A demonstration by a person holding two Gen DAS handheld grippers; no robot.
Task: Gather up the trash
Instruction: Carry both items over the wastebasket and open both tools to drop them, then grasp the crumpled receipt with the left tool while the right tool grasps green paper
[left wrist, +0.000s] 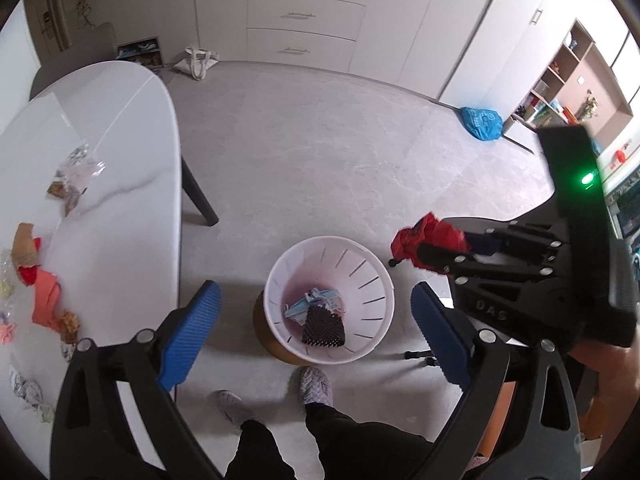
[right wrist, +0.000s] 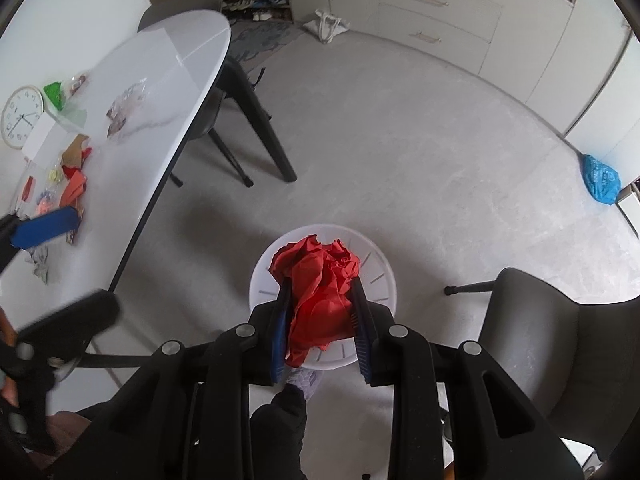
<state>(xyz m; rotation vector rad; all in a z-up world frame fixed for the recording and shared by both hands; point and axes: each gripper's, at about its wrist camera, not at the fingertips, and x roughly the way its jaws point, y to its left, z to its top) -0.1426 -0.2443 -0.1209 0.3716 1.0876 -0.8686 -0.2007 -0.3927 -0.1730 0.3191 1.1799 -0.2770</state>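
- Left gripper [left wrist: 316,320] stands with its two blue pads wide apart and nothing between them; it points down over the white basket [left wrist: 382,312]
- Right gripper [right wrist: 322,320] is closed on a crumpled red paper [right wrist: 320,292]; both blue pads press its sides, and it hangs above the open mouth of the basket
- Inside the basket lie a light blue face mask [left wrist: 316,304] and a black ribbed piece [left wrist: 324,326], touching each other on the bottom
- More trash remains on the white table [left wrist: 120,184] at the left: an orange scrap [left wrist: 46,300], a clear plastic wrapper [left wrist: 78,170], some crumpled paper [left wrist: 28,390] near the edge
- On the grey floor, a blue bag [left wrist: 482,122] lies far from the basket, by the cupboards
- The person's feet in slippers [left wrist: 314,384] stand just beside the basket
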